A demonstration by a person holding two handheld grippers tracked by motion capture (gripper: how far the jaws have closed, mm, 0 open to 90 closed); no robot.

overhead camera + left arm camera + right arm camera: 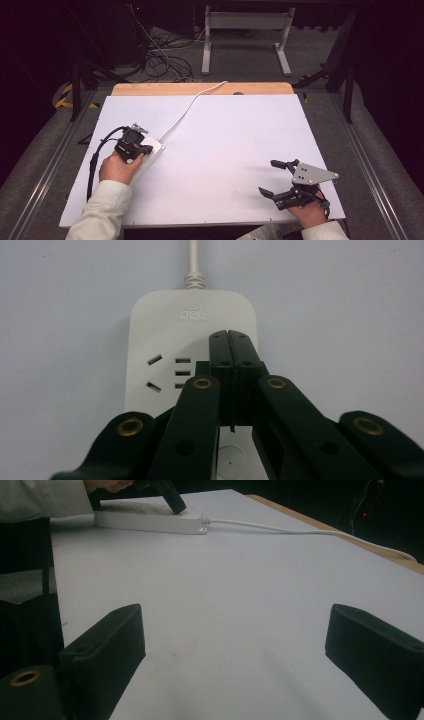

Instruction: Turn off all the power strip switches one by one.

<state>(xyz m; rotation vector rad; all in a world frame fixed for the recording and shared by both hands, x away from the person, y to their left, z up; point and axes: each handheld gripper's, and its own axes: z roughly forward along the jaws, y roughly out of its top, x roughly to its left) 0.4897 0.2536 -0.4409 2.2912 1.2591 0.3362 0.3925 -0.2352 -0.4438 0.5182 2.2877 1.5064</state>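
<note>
lab/test rig | dark curtained surround | white board [240,150] | cables on floor [160,60]

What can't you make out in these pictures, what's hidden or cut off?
- Power strip: in the left gripper view its near half is hidden behind the shut left gripper; the high view has a hand over it.
- Cord: its far end runs off the table edge in the high view, so no plug can be seen.
- Small print under the logo: too small to read.
- Right gripper: open, its jaws cut off by the bottom edge.
</note>
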